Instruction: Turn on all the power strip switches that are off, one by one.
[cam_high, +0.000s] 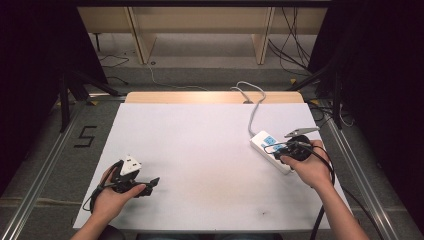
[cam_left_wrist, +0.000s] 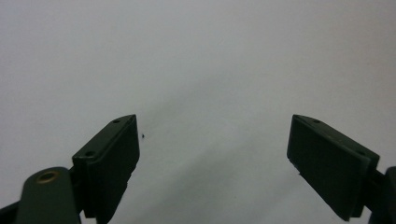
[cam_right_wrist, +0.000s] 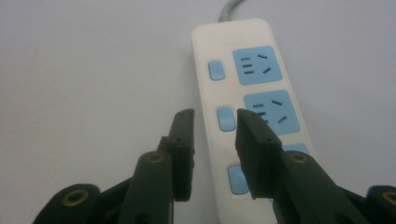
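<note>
Right gripper (cam_right_wrist: 212, 140) hovers low over the power strip (cam_right_wrist: 247, 102), jaws narrowed to a small gap, holding nothing, tips flanking the middle blue switch (cam_right_wrist: 226, 118). Strip lies at the table's (cam_high: 200, 150) right edge, its cord (cam_high: 254, 107) trailing away. Judgement: switch not yet pressed. Left gripper (cam_left_wrist: 212, 154) spread wide and empty over bare tabletop.

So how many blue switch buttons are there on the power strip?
3 on the power strip: a far button beside the top socket, a middle button between the jaws of the right gripper, and a near button, partly hidden. More may be hidden below.
</note>
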